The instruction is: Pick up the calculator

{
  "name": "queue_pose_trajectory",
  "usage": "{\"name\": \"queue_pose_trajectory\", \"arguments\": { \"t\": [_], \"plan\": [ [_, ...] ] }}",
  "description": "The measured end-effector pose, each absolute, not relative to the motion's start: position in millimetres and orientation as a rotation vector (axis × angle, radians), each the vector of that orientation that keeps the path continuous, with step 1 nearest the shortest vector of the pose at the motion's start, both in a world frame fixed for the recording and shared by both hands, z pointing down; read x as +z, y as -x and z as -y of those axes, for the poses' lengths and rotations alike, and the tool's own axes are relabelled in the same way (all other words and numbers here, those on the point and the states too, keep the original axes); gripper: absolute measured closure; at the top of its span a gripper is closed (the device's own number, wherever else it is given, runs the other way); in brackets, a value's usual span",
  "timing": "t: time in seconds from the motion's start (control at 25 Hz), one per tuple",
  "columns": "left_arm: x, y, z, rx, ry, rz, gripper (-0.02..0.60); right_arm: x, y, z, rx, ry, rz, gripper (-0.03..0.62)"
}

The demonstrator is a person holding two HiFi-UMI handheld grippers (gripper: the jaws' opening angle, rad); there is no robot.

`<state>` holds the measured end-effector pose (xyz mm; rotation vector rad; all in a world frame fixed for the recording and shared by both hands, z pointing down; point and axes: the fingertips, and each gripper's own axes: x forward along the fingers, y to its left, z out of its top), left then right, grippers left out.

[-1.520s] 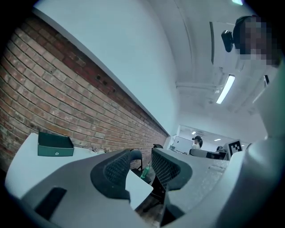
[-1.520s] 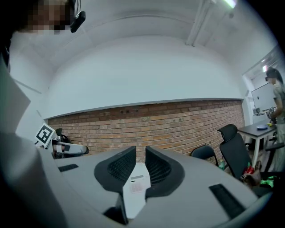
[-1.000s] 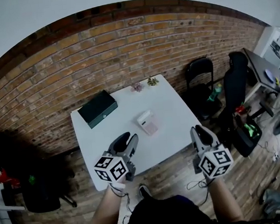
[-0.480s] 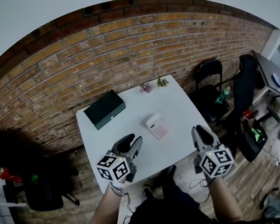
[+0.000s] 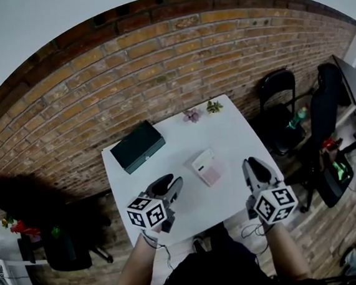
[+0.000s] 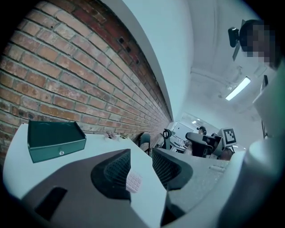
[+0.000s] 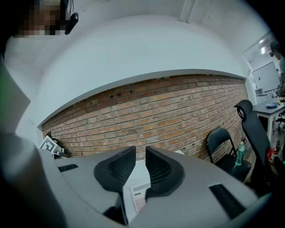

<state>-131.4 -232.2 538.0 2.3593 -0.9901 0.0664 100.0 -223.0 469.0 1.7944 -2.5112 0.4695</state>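
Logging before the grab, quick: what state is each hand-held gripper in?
Left hand-held gripper: open, jaws just widened, nothing between them.
Right hand-held gripper: open, narrow gap, empty.

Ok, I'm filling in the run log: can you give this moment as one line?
phase: pre-grasp | calculator: on table, untouched | left gripper: open, just widened, empty | right gripper: open, empty

No legible text, label or number anywhere
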Motion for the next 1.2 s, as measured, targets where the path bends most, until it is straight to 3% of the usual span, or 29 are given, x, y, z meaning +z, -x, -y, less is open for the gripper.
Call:
{"name": "queue_pose_trajectory", "arguments": {
  "t": [0.32, 1.2],
  "plan": [
    [573, 108, 292, 0.071, -2.254, 0.953, 0.428, 491, -122, 275, 0.535, -1.759, 2.487, 0.523],
    [735, 27, 378, 0.441, -2.096, 0.786, 0.37, 550, -179, 366, 0.665, -1.691, 2.417, 0.531]
  ]
}}
